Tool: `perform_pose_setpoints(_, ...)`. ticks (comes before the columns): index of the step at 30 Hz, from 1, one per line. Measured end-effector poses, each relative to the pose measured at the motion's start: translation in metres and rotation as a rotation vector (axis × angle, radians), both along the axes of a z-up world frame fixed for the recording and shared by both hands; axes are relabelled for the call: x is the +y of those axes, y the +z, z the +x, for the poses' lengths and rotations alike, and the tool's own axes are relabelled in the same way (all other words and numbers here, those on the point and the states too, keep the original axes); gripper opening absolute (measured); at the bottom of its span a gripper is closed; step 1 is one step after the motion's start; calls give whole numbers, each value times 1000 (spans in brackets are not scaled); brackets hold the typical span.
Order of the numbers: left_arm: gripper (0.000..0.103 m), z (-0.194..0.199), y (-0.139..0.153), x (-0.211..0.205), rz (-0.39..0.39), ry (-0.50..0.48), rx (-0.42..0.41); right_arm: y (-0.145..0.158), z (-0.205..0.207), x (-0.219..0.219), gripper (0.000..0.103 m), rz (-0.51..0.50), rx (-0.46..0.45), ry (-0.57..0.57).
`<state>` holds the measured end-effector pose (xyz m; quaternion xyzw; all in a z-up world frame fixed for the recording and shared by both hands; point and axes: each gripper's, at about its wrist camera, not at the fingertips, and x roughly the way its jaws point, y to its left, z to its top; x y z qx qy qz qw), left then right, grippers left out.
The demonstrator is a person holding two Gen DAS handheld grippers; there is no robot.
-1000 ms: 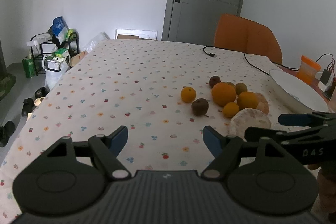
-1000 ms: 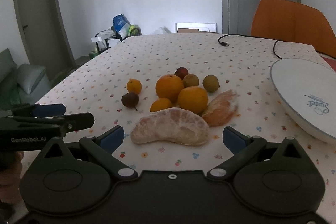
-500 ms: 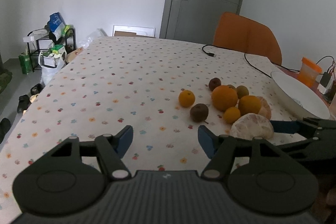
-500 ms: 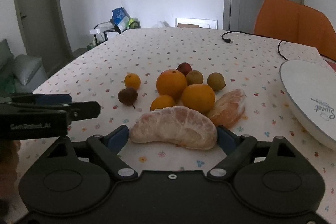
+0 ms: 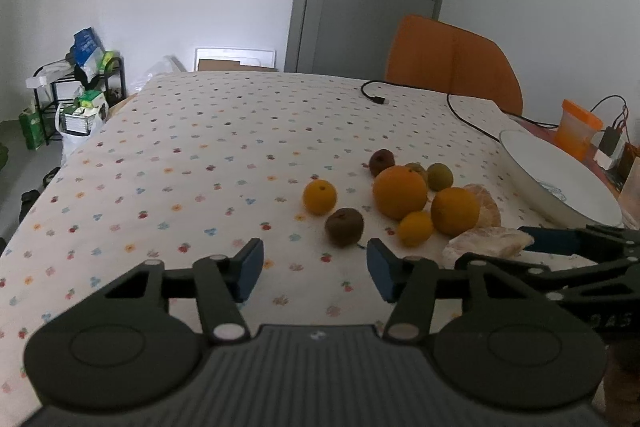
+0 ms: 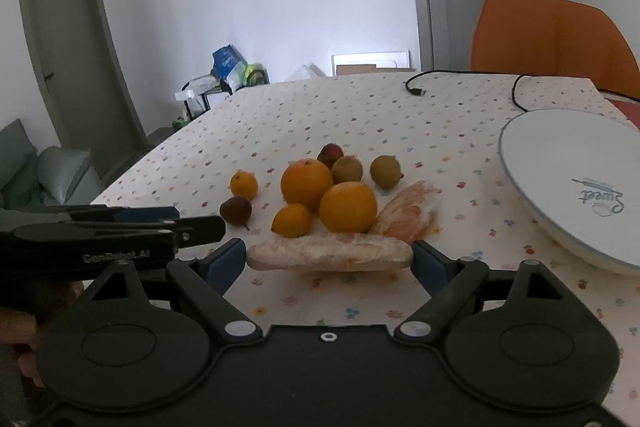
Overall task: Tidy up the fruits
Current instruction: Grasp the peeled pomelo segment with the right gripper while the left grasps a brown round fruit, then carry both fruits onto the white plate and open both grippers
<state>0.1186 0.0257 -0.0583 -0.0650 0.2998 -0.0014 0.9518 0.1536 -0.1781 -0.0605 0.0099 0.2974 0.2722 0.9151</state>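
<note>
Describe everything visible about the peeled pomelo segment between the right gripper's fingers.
The pomelo segment is a long, peeled wedge, pale pinkish-white with a filmy membrane. It lies crosswise between the right gripper's blue fingers, which touch both its ends. A shadow beneath suggests that it is just off the tablecloth. It sits in front of the oranges and a second segment; the left view shows its end.

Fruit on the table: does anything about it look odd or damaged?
Two pieces are already peeled: one pomelo segment gripped in the right gripper, another bare on the tablecloth. The rest is whole. The plate holds no fruit.
</note>
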Motion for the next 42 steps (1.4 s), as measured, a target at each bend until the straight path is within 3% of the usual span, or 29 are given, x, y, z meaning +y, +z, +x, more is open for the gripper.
perform_pose_setpoints(12, 49, 20, -3, -12, 16, -15, 14, 10, 3, -39, 86, 52, -26, -73)
perform_pose_setpoints(16, 39, 27, -6, -16, 26, -12, 21, 13, 4, -49, 86, 71, -36, -89)
perform_pose_setpoints(19, 23, 30, -7, -17, 41, 4, 17, 15, 5, -54, 86, 87, -46, -98)
perform_pose_setpoints(28, 22, 22, 17, -42, 56, -1, -23, 26, 0, -83, 86, 147, -85, -114)
perform_pose_setpoints(42, 22, 26, 28, -97, 40, -105, -64, 27, 6, -134, 86, 132, -108, -226)
